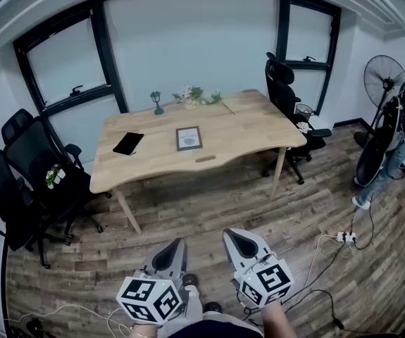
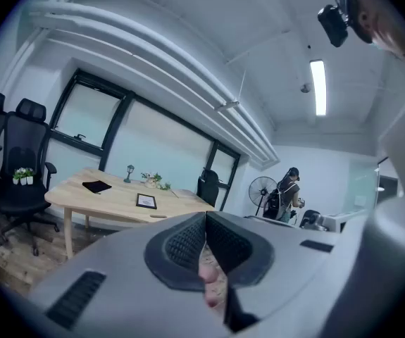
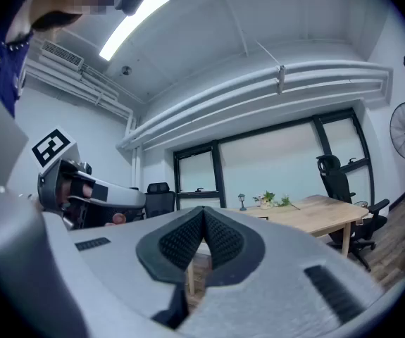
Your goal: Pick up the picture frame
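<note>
Start of the approach, head view. We are standing well back from the wooden table [image 1: 244, 129], on which the picture frame [image 1: 189, 138] is lying flat near the middle, face up, with bare tabletop all round it. A dark flat case [image 1: 128, 143] is resting to its left, and a small lamp ornament [image 1: 158, 103] and a spray of flowers [image 1: 196, 96] are sitting along the far edge, all apart from the frame.

We are carrying the left gripper [image 1: 168, 259] and the right gripper [image 1: 246, 246] low and side by side in front of us, both aimed roughly towards the table. In each gripper view the ribbed pads are meeting tip to tip with nothing between them, so both tools are fully closed and empty. We judge this a resting carry, suited to walking rather than to grasping.

Because the frame is lying flat, we are expecting that the jaws will need to open and come in at an edge. A person [image 1: 399, 139] is working beside a standing fan [image 1: 385, 79] at far right, clear of our path.
</note>
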`<state>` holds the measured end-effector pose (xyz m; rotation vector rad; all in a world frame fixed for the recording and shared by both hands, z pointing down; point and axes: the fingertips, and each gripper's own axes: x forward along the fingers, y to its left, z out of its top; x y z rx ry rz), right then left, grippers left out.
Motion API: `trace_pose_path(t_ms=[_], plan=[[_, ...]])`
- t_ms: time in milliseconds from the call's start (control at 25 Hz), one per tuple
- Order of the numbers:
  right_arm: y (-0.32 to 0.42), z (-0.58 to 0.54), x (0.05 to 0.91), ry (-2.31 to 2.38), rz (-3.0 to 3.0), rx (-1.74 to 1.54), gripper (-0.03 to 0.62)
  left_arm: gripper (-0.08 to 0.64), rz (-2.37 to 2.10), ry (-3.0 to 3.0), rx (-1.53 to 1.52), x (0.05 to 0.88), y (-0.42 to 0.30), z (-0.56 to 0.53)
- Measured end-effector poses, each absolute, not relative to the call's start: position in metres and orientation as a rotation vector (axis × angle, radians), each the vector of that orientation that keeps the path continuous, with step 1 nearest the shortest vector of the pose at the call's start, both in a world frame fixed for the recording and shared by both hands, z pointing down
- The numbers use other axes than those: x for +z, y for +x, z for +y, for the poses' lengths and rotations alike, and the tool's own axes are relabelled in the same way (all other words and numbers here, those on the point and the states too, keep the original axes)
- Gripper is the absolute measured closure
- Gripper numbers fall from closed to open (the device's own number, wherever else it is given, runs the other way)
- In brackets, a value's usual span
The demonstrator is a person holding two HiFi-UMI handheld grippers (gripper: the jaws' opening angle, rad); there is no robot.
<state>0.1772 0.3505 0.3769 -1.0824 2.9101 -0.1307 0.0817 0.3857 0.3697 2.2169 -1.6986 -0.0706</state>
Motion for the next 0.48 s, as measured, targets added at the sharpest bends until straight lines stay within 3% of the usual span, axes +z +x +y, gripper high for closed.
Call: trace_pose_path(t_ms=[480], plan=[[0.175, 0.350, 0.371, -1.129, 2.889, -0.131, 0.592, 0.554, -1.692, 2.278, -0.040, 0.365, 0.090, 0.382]])
